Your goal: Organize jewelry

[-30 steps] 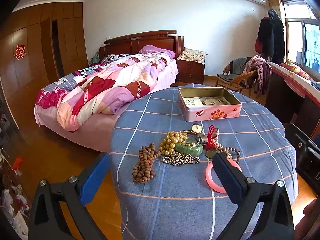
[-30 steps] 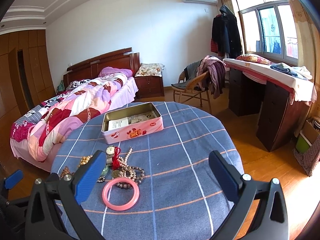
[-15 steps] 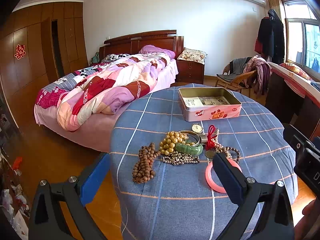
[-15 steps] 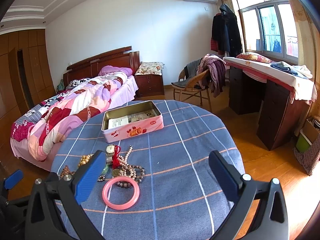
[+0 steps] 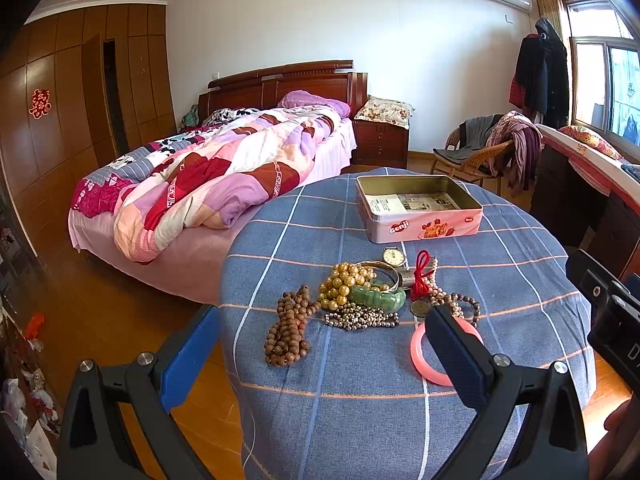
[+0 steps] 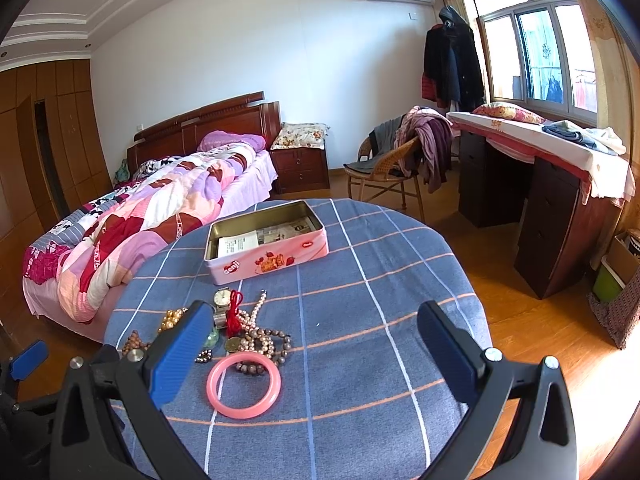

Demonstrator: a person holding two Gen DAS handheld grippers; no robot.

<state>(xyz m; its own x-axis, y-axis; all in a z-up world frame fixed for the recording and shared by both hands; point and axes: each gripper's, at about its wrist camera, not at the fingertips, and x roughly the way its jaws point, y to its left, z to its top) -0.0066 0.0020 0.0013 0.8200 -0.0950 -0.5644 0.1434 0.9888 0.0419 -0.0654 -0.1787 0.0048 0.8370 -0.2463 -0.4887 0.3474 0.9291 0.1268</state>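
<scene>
A pile of jewelry lies on the round table's blue checked cloth: brown wooden beads, gold pearls, a green bangle, a watch, a red tassel and a pink bangle, also in the right wrist view. An open pink tin stands behind them, also in the right wrist view. My left gripper is open and empty, held above the table's near edge. My right gripper is open and empty, right of the pile.
A bed with a pink patchwork quilt stands left of the table. A wicker chair with clothes and a dark desk stand to the right. Wooden floor surrounds the table.
The right gripper has drifted slightly; the view of the table has shifted a little. The left gripper has stayed put. Both stay open.
</scene>
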